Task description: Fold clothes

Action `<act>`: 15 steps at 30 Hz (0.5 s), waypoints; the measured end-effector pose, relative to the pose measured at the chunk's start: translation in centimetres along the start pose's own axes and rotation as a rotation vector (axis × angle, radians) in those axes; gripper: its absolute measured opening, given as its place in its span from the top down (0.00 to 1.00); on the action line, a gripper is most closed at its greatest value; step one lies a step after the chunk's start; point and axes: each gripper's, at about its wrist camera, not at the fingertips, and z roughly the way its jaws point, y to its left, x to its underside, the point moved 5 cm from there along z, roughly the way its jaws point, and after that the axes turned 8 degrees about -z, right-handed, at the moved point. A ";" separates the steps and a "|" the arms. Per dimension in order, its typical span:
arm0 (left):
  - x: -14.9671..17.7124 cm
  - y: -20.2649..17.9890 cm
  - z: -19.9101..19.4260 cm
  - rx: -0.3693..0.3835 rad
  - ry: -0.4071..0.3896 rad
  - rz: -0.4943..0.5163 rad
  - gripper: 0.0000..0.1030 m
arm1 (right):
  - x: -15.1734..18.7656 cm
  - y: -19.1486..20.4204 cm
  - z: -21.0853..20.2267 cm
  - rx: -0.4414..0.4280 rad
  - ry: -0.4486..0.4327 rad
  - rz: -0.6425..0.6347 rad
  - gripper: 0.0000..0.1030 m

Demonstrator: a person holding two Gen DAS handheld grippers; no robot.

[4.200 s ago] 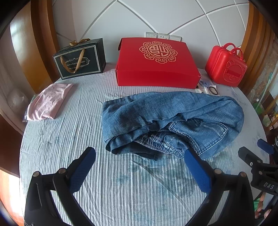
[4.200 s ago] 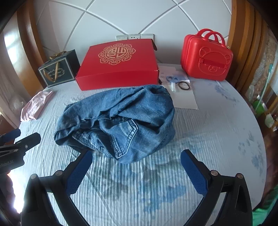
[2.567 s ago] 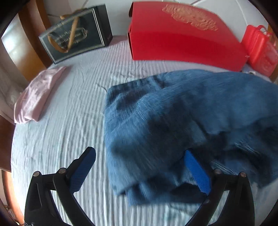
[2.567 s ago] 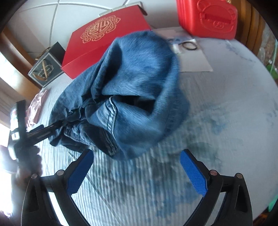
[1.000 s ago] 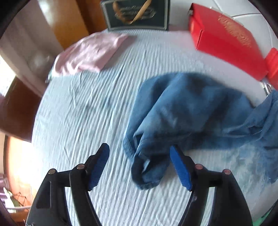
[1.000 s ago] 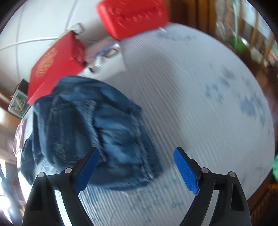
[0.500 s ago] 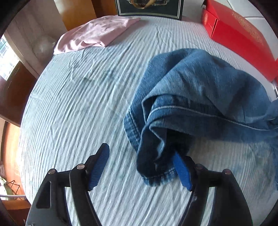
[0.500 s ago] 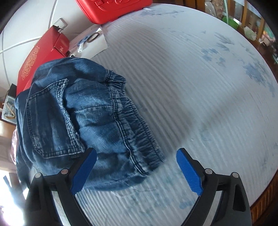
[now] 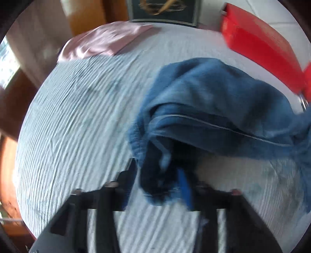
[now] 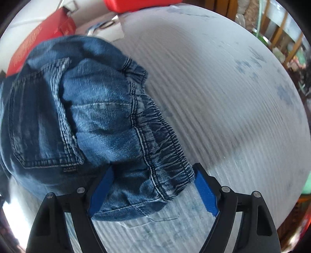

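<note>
**Speaker 1:** Left wrist view, blurred. Crumpled blue denim jeans (image 9: 213, 109) heaped on round table under pale blue ribbed cloth (image 9: 73, 124). Left gripper (image 9: 159, 181), black with blue pads, jaws just closing around dangling dark hem end of jeans; fabric plainly between them, pressed from both sides. Folded pink garment (image 9: 101, 42) at far edge, dark gift bag (image 9: 163, 9) and flat red box (image 9: 260, 46) behind.

**Speaker 2:** And right wrist view?

**Speaker 1:** Sharper. Elastic waistband (image 10: 161, 124) and stitched back pocket (image 10: 40, 120) facing up. Right gripper (image 10: 153, 190) spread wide, straddling waistband corner; left pad tucked against denim, right pad just beside edge, not clamped. Loose threads trailing on cloth below. Red case (image 10: 140, 4) at far rim.

**Speaker 2:** Risks from here?

**Speaker 1:** Probably thin pinch on left: only hem tip caught, so likely to slip once lifted. On right, thick gathered elastic possibly too bulky, or tablecloth snagged along with denim if closed too low. Uneven lift would twist jeans further, spoiling fold.
</note>
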 end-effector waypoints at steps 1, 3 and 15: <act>0.1 -0.3 -0.1 -0.013 -0.009 0.008 0.73 | 0.0 0.2 0.2 -0.012 0.009 -0.008 0.09; 0.0 -0.3 0.0 -0.029 -0.012 0.010 0.86 | 0.0 0.5 0.5 -0.006 0.027 -0.024 0.07; -9.4 4.1 -9.7 -0.003 -0.200 0.060 0.93 | -2.7 -2.6 -19.9 -0.048 -0.499 -0.033 0.73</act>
